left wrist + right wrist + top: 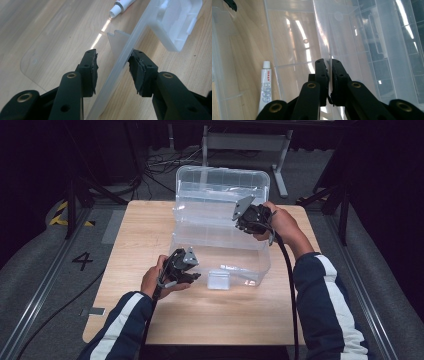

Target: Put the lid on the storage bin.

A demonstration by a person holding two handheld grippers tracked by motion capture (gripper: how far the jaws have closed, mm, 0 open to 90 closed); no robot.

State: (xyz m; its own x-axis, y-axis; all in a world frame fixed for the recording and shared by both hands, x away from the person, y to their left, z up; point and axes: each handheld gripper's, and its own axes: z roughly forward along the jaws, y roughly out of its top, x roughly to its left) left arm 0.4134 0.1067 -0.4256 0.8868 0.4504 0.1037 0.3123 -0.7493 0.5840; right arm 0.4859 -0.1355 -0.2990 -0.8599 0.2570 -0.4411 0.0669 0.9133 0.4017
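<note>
A clear plastic box [220, 245] stands on the wooden desk [140, 235]; its lid [222, 182] stands up at the far side, open. The right claw [245, 217] is up at the right side of the box, by the edge where the lid meets the box; in the right gripper view its jaws are pressed together on a thin clear plastic edge [329, 53], so it is pinching the box there. The left claw [192, 276] is low at the front left of the box, just above the desk; in the left gripper view its jaws are spread, with the front wall [120, 65] of the box between them; the right pad sits very near the wall, but I cannot tell if it touches; the left pad is apart from it. A small white tube [265, 86] with a white cap lies flat on the bottom of the box. A white latch [218, 280] hangs on the front of the box, just beside the left claw.
</note>
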